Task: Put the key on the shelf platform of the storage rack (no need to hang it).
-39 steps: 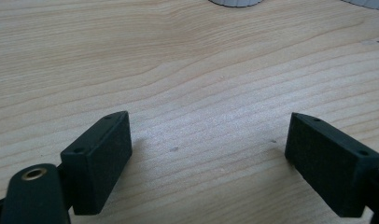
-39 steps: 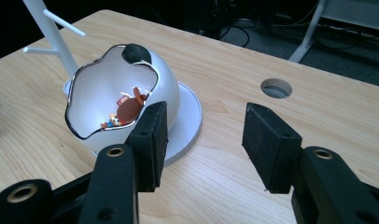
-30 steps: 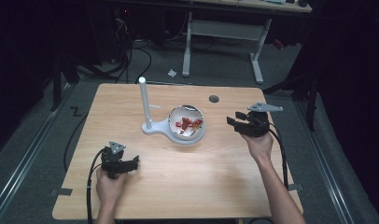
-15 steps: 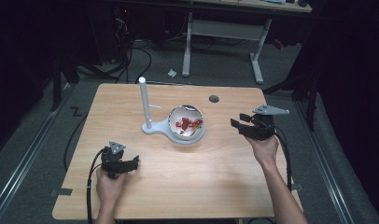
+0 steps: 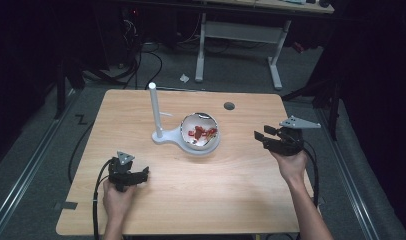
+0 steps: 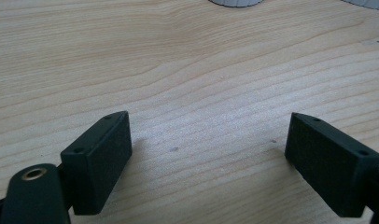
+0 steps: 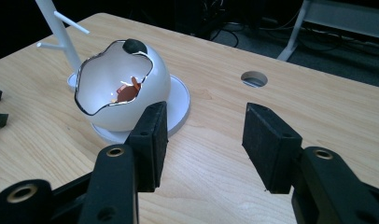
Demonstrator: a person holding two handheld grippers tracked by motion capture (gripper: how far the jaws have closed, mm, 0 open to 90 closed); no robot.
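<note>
Right gripper [image 5: 261,137], fingers wide and empty, faces the white egg-shaped bowl [image 7: 122,91]; advisable approach: level and slow toward the rim, while left gripper [image 5: 141,175] rests wide on the desk [image 5: 231,185].

We see a white bowl [image 7: 124,93] with red bits [image 5: 202,132] inside, a white pole [image 5: 154,110], black tongs [image 7: 204,140] and a light brown, stripy wooden desk [image 5: 201,185].

Wooden table [image 5: 191,200] bears a white bowl stand [image 5: 191,137], perhaps one piece.
</note>
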